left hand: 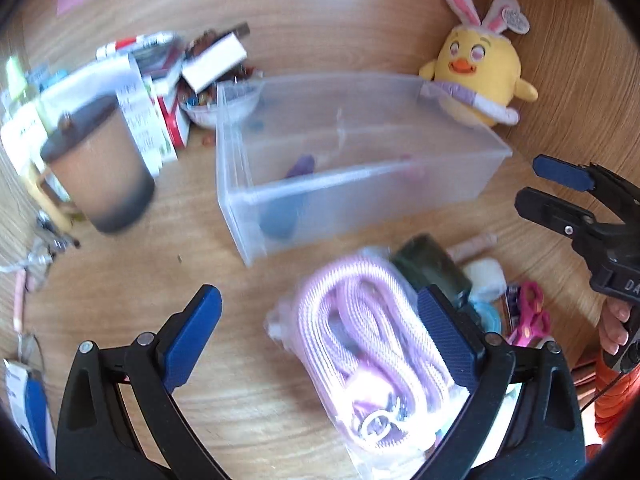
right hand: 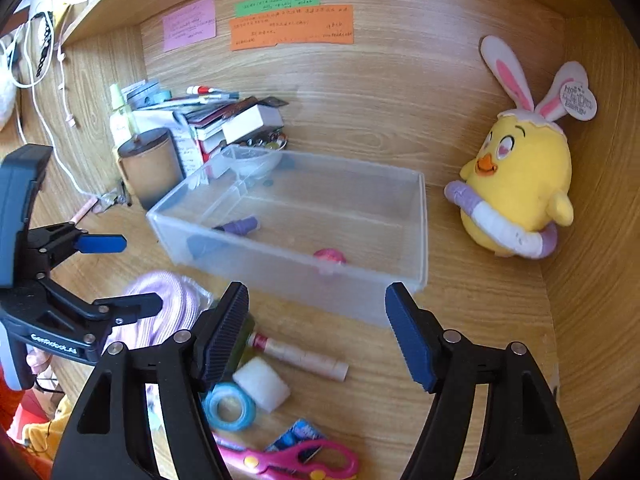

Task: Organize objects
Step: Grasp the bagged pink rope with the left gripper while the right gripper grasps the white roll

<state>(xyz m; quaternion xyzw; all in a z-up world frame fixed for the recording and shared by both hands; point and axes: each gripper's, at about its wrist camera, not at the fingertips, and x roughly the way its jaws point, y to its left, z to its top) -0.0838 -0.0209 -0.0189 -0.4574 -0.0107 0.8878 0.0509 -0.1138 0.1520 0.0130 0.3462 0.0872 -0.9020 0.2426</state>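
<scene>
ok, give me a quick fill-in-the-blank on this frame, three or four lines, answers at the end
1. The plush chick wears pink and white ____ ears.
2. The purple item lies ____ the clear plastic bin.
3. The scissors on the desk have ____ handles.
4. The left gripper and right gripper both have ____ jaws, nothing held.

Missing words: rabbit; inside; pink; open

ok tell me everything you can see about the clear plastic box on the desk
The clear plastic box is a shallow, rectangular, lidless bin of frosted translucent plastic, standing upright on the wooden desk with its far left corner by a small clear bowl. A low divider crosses its left end. Inside lie a purple cylindrical item, a pink round item near the front wall, and something dark blue. Neither gripper touches it.
</scene>
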